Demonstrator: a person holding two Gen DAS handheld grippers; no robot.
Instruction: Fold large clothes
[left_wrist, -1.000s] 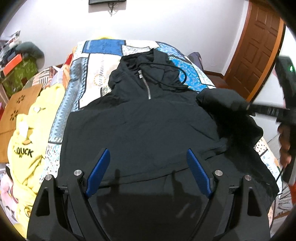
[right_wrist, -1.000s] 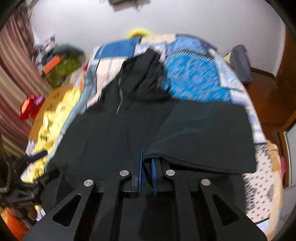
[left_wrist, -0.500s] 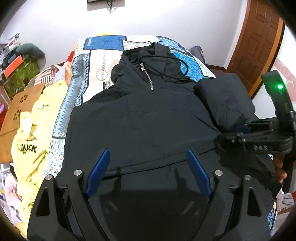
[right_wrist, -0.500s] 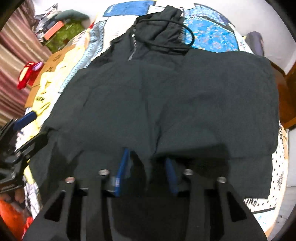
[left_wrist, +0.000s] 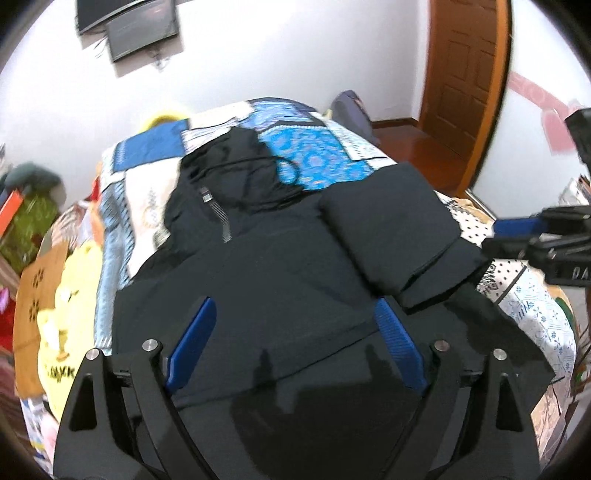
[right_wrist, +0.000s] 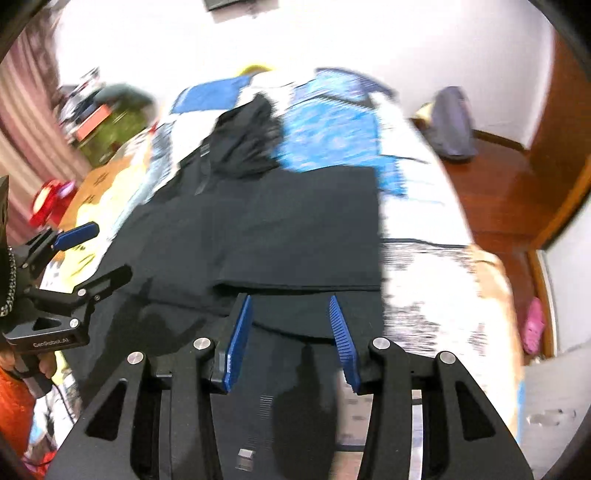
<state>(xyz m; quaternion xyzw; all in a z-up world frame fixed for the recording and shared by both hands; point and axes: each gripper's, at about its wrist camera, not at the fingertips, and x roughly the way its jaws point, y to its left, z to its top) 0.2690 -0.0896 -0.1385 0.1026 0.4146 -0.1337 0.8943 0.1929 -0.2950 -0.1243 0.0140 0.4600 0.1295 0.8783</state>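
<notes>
A black zip hoodie (left_wrist: 277, 266) lies flat on the bed, hood towards the far wall. Its right sleeve (left_wrist: 388, 221) is folded inward and rests on the body, also seen as a flat dark panel (right_wrist: 295, 221). My left gripper (left_wrist: 294, 301) hovers over the lower left of the hoodie, jaws wide and still opening, nothing between them. My right gripper (right_wrist: 290, 298) hangs over the hem below the folded sleeve, open, its blue pads clear of the cloth. Each gripper shows at the edge of the other view: right gripper (left_wrist: 517, 225), left gripper (right_wrist: 110, 251).
The hoodie rests on a blue and white patchwork quilt (left_wrist: 314, 162). A yellow garment (left_wrist: 70, 295) lies along the bed's left side. A grey bag (right_wrist: 450, 125) sits on the wooden floor, near a brown door (left_wrist: 469, 74). A pink slipper (right_wrist: 533, 325) lies at the right.
My right gripper, earlier shut on the sleeve, laid it over the hoodie's body, opened and drew back. The left gripper pulled back and rolled a little.
</notes>
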